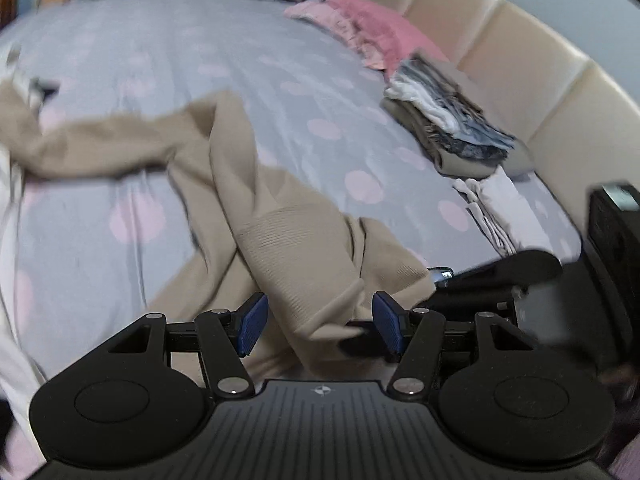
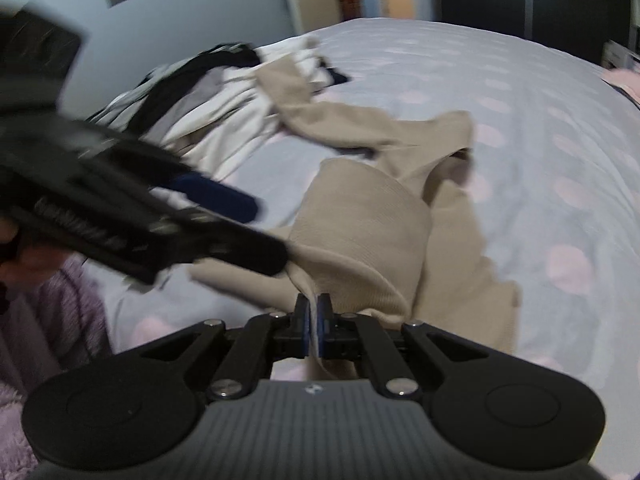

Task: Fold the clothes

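Crumpled beige ribbed knit garment (image 1: 288, 232) sprawled across grey bedsheet with pink dots (image 1: 168, 60); right gripper (image 2: 313, 306) clenched on a fold of its fabric; left gripper (image 1: 320, 318) spread apart, cloth between pads, not pinched

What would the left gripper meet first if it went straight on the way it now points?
Most likely the beige garment: its cloth already lies between the open left gripper, with the bed underneath. Depth is unclear.

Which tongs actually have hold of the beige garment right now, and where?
Right tongs pinch the beige garment at a bunched edge. Left tongs stand open around a fold, not gripping.
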The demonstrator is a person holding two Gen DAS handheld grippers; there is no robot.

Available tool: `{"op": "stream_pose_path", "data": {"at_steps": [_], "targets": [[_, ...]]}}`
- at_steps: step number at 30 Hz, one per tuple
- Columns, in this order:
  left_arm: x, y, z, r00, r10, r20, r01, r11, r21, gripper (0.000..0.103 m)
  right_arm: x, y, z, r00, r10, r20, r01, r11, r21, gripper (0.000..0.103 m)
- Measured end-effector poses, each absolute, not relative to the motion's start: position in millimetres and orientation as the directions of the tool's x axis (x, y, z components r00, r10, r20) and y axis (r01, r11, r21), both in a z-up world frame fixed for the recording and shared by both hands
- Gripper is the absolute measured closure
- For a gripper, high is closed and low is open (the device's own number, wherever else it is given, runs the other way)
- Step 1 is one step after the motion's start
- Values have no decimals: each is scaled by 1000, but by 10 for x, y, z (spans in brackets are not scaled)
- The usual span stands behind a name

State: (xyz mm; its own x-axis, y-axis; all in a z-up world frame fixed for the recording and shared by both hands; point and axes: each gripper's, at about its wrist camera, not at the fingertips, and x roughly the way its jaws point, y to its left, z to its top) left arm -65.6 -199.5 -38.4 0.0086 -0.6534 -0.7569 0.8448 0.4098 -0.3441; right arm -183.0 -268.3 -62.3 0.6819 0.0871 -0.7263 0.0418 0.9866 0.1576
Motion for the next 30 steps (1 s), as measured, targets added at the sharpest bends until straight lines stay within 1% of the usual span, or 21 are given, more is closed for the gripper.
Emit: {"op": "stream_pose_path", "data": {"at_steps": [3, 7, 8, 9, 12, 14, 15, 16, 18, 19, 20, 22, 24, 26, 30], "targets": [[-527, -1958, -506, 7, -625, -781, 785, 487, -383, 47, -1815, -2564, -629, 677, 98, -730, 1, 991, 134, 99], [-388, -1880, -605, -45, -654, -755, 715, 507, -481, 49, -1804, -2553, -627, 674, 115, -729, -19, 990, 139, 99], [-374, -1874, -620, -51, -660, -750, 705, 508, -495, 54, -1805, -2549, -622, 675, 123, -727, -25, 989, 144, 99], [-363, -1877, -627, -54, -662, -748, 702, 507, -500, 63, -1794, -2531, -618, 675, 127, -727, -32, 989, 143, 99], [-344, -1871, -638, -51, -660, -750, 703, 509, -496, 79, -1757, -2472, -608, 675, 137, -725, -56, 989, 135, 99], [-336, -1858, -626, -41, -653, -756, 710, 514, -481, 87, -1739, -2437, -611, 674, 140, -725, -72, 990, 123, 98], [-333, -1846, -620, -29, -647, -762, 714, 520, -469, 89, -1731, -2430, -606, 673, 140, -726, -77, 990, 120, 96], [-329, -1828, -612, -18, -638, -770, 718, 528, -453, 90, -1723, -2425, -601, 672, 141, -727, -81, 990, 117, 92], [-300, -1776, -589, 15, -612, -790, 727, 549, -412, 92, -1716, -2421, -573, 675, 154, -722, -94, 988, 122, 89], [-277, -1737, -574, 36, -597, -801, 730, 563, -387, 92, -1718, -2423, -555, 677, 160, -719, -102, 987, 124, 80], [-253, -1698, -559, 58, -582, -811, 733, 577, -362, 92, -1723, -2427, -534, 681, 166, -713, -110, 986, 124, 74], [-169, -1599, -522, 110, -543, -833, 735, 608, -299, 93, -1734, -2437, -487, 690, 177, -702, -130, 984, 120, 72], [-70, -1506, -504, 134, -511, -849, 731, 629, -263, 93, -1740, -2449, -445, 696, 181, -695, -149, 983, 108, 68], [10, -1443, -501, 121, -488, -864, 727, 637, -258, 93, -1722, -2465, -419, 700, 156, -697, -152, 986, 69, 67], [73, -1323, -502, 143, -413, -899, 751, 637, -173, 94, -1641, -2565, -381, 711, 80, -699, -124, 992, -13, 67]]}}
